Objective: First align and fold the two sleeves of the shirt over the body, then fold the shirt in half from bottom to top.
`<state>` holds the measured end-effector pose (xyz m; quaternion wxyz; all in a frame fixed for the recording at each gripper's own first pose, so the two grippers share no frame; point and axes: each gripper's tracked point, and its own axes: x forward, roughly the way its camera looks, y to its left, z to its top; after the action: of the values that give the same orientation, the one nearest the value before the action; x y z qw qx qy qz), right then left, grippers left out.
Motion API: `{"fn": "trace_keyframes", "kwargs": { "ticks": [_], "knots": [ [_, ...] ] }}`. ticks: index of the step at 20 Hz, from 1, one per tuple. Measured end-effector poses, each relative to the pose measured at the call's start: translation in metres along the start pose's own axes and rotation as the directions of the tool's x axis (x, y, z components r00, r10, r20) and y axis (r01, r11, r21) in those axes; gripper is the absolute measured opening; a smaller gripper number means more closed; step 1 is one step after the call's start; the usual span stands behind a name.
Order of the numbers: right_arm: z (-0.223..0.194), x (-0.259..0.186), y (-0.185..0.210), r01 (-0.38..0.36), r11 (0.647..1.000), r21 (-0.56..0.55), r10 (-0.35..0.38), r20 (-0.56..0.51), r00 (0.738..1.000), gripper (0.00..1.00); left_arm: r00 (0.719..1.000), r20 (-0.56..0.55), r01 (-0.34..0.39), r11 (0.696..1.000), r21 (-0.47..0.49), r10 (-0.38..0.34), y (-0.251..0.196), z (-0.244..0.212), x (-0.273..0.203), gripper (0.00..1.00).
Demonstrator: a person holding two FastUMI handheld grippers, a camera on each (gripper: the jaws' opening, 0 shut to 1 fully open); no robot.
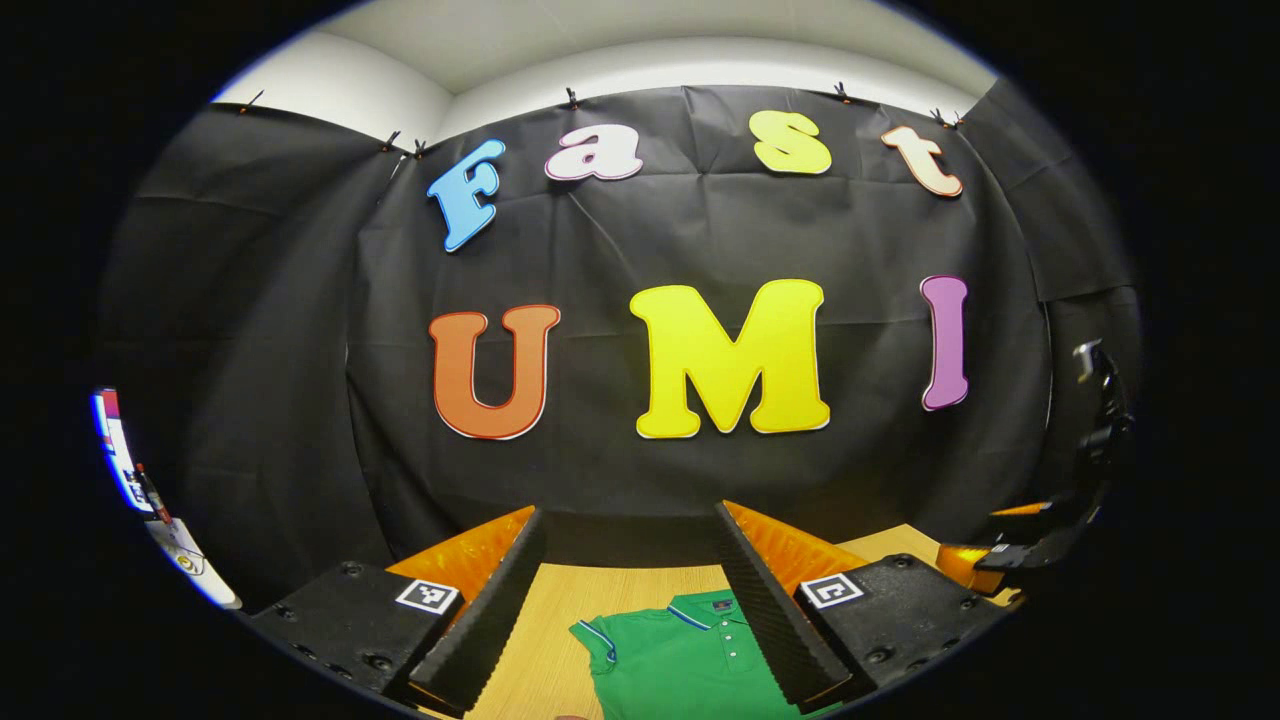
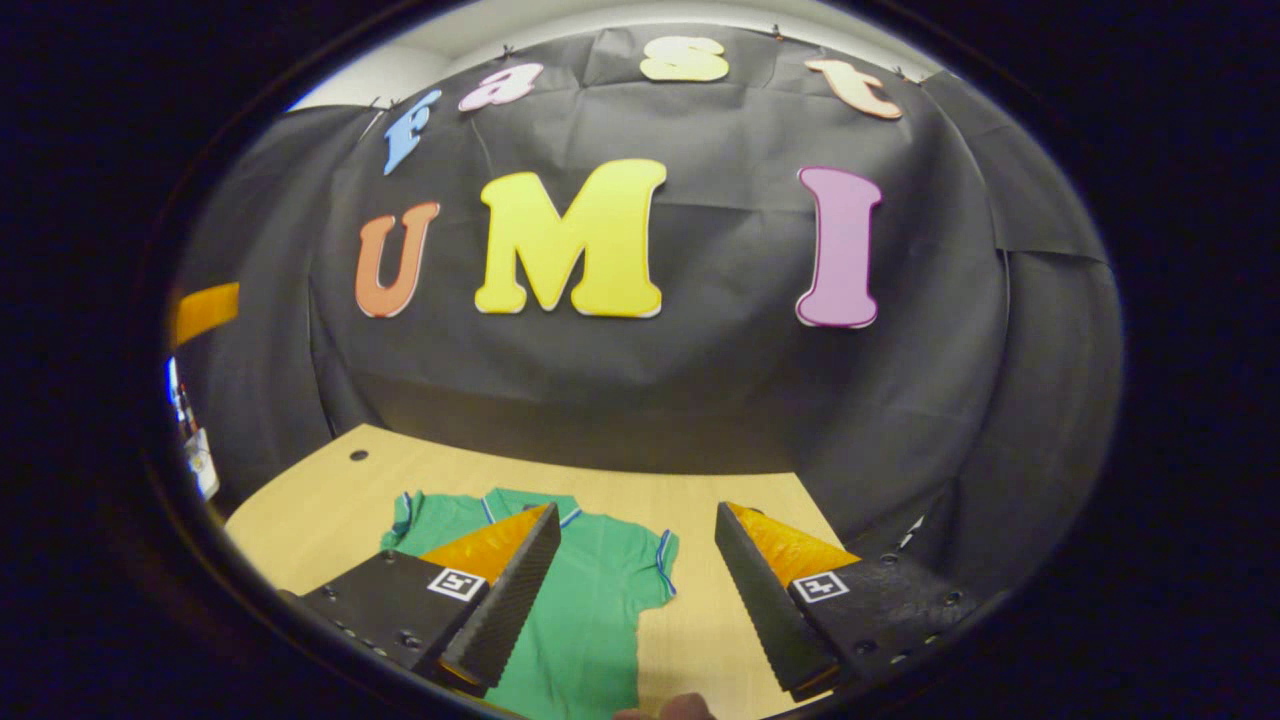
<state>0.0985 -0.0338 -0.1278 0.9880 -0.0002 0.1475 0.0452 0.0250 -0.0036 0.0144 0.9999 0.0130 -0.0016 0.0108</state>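
A green polo shirt point(image 1: 680, 655) lies flat on the wooden table point(image 1: 570, 600), collar toward the booth's back wall. In the right gripper view the shirt point(image 2: 590, 600) has both short sleeves spread out, one sleeve point(image 2: 402, 520) on the left and the other sleeve point(image 2: 662, 560) on the right. My left gripper point(image 1: 628, 515) hovers open above the shirt's collar end, holding nothing. My right gripper point(image 2: 637, 512) is open too, above the shirt's right side, its left finger over the chest. At the right edge of the left gripper view, the right gripper point(image 1: 1040, 540) shows from the side.
Bare wooden table point(image 2: 740, 610) stretches to the right of the shirt and behind the collar. A small hole point(image 2: 358, 455) marks the table's far left corner. Black cloth walls close the booth behind and at both sides. Part of a hand point(image 2: 672, 708) shows at the bottom edge.
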Motion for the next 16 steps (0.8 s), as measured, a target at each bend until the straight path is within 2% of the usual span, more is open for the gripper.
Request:
{"fn": "trace_keyframes", "kwargs": {
  "ticks": [7,15,16],
  "knots": [
    [-0.080,0.082,-0.017,-0.028,0.999,-0.025,0.024,-0.182,0.983,0.96,0.997,-0.039,-0.065,0.998,-0.010,0.064,0.009,-0.014,0.011,1.00],
    [-0.146,0.158,-0.032,-0.061,0.997,-0.039,0.046,-0.303,0.952,0.96,0.987,-0.060,-0.150,0.989,0.018,0.151,0.016,-0.027,0.020,1.00],
    [-0.154,0.166,-0.034,-0.062,0.997,-0.038,0.047,-0.314,0.948,0.95,0.985,-0.064,-0.156,0.987,0.028,0.158,0.016,-0.028,0.020,0.92]
  ]
}}
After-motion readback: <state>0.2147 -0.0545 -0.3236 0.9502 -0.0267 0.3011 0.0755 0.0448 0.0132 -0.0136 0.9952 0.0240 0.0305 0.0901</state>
